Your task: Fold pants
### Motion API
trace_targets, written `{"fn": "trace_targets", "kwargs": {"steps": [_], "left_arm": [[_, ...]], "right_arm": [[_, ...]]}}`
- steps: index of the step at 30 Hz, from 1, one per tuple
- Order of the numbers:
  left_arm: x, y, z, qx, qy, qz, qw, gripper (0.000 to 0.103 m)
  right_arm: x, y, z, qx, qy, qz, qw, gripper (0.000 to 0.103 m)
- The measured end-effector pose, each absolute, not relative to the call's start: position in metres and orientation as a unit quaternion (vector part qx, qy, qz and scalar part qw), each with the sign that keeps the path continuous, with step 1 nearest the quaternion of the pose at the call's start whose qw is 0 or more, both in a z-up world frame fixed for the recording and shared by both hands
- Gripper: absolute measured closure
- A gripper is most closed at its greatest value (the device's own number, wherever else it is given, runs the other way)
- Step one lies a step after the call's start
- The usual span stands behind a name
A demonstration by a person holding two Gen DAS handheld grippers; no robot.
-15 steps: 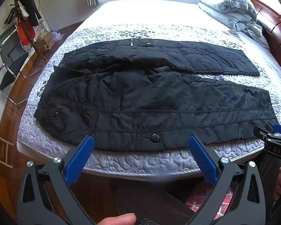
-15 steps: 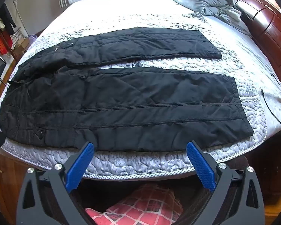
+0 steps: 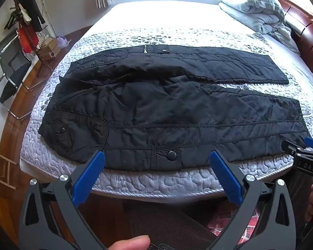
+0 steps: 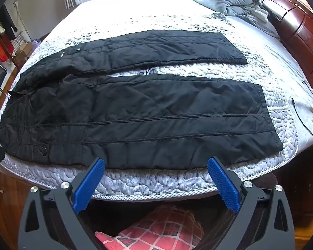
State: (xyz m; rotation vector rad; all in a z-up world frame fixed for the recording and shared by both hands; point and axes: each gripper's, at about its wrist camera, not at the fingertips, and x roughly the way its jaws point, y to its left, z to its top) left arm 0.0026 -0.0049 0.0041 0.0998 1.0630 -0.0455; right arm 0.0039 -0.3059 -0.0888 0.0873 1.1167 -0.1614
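Observation:
Black quilted pants [image 3: 167, 112] lie spread flat across the near part of the bed, waist to the left, both legs running right and slightly apart; they also show in the right wrist view [image 4: 135, 112]. My left gripper [image 3: 156, 162] is open and empty, just short of the near hem by a snap button [image 3: 172, 155]. My right gripper [image 4: 155, 166] is open and empty over the near edge of the lower leg. Its tip [image 3: 302, 152] shows at the right edge of the left wrist view.
The bed [image 3: 156, 181] has a quilted white-grey cover. A grey bundled duvet [image 3: 256, 10] lies at the far right by the wooden headboard [image 4: 302, 31]. A chair [image 3: 8, 73] and coat stand [image 3: 25, 20] are at the left. A thin cable [image 4: 302, 116] lies at the right.

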Motion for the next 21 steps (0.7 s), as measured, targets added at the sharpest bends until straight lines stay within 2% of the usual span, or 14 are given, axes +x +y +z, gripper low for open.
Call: {"fn": "trace_targets", "kwargs": {"steps": [21], "left_arm": [[0.0048, -0.0086, 0.0055, 0.052, 0.505, -0.023, 0.861, 0.002]], "right_arm": [[0.0076, -0.311, -0.0942, 0.044, 0.528, -0.078, 0.844, 0.004]]}}
